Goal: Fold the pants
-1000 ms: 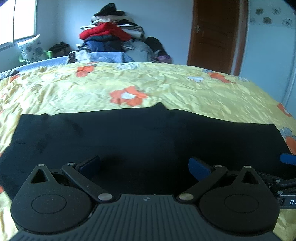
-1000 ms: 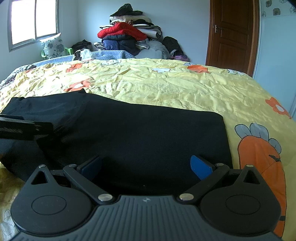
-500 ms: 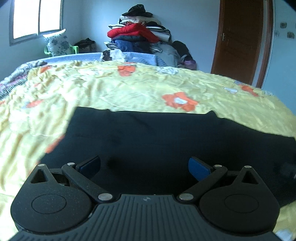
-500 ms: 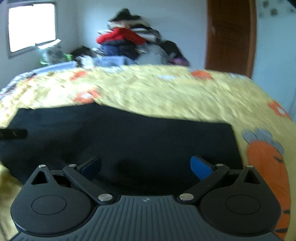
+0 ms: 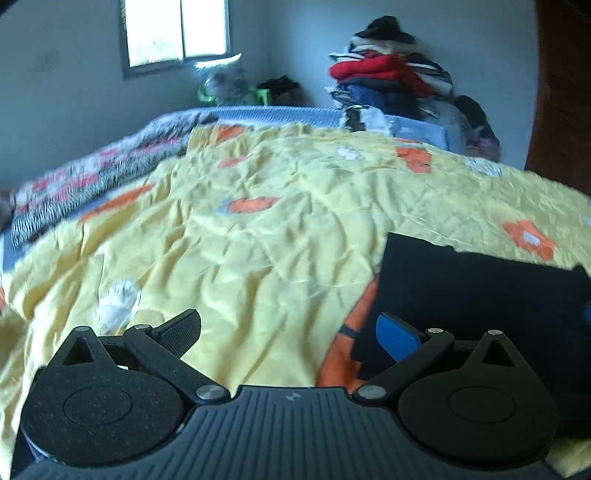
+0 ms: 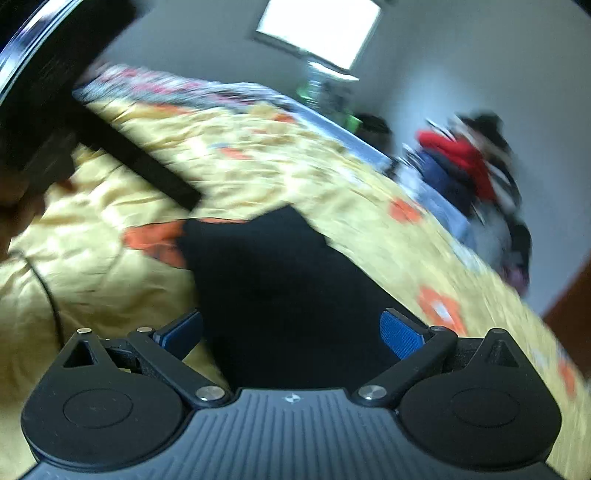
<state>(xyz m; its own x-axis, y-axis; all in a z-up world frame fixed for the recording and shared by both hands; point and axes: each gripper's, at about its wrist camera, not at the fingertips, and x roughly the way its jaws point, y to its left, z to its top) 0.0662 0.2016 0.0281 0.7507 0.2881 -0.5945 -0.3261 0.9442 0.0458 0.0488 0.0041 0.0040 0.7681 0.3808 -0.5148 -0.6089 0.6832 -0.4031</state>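
Observation:
Black pants [image 5: 480,291] lie flat on the yellow flowered bedspread [image 5: 258,229], at the lower right of the left wrist view. My left gripper [image 5: 290,332] is open and empty over the bedspread, just left of the pants' end. In the blurred, tilted right wrist view the pants [image 6: 288,291] lie straight ahead. My right gripper [image 6: 291,332] is open and empty over their near edge. The other gripper's body [image 6: 48,92] fills that view's upper left.
A pile of clothes [image 5: 391,81] is stacked at the far edge of the bed by the wall. A patterned blanket [image 5: 96,181] lies along the bed's left side. A window [image 5: 173,31] is behind. A brown door [image 5: 565,110] stands at the right.
Both grippers swung left. The left one went from over the pants to the bedspread beside their left end. The right one rolled and moved toward that same end. Both stayed open.

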